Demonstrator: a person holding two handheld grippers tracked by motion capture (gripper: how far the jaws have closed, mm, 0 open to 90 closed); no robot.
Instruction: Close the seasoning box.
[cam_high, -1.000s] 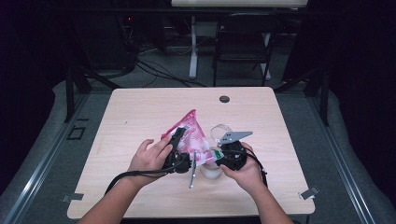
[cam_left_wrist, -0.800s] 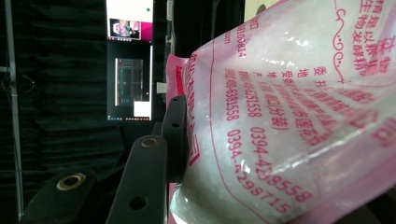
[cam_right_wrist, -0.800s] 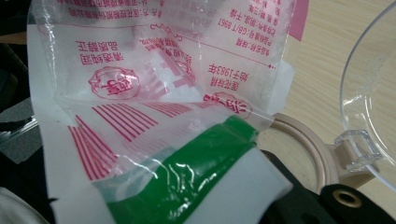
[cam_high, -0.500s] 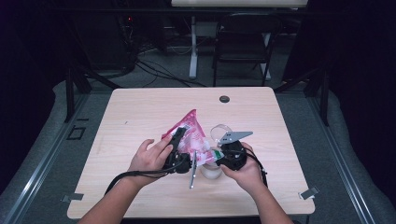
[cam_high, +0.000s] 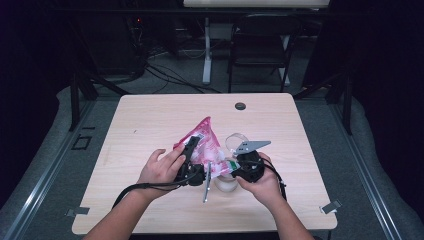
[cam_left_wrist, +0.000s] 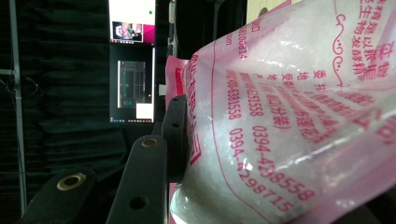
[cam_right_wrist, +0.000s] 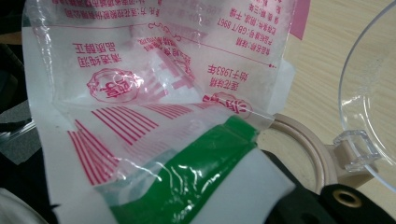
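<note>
Pink bag (cam_high: 204, 145) of white grains held above the table (cam_high: 150, 120), near-centre, between both grippers. Left gripper (cam_high: 192, 162) clamps its left side; right gripper (cam_high: 235, 167) pinches the green-striped corner (cam_right_wrist: 187, 172). Clear-lidded jar (cam_high: 227, 180) on the table just below, beside a spoon (cam_high: 206, 182).

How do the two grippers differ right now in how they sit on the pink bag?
The left gripper lies along the pink bag, pointing up the table; the right gripper comes in from the side at the bag's lower corner by its green strip. The right gripper carries a grey three-cornered plate; the left shows none. Both are closed on the same bag, each held in a hand.
</note>
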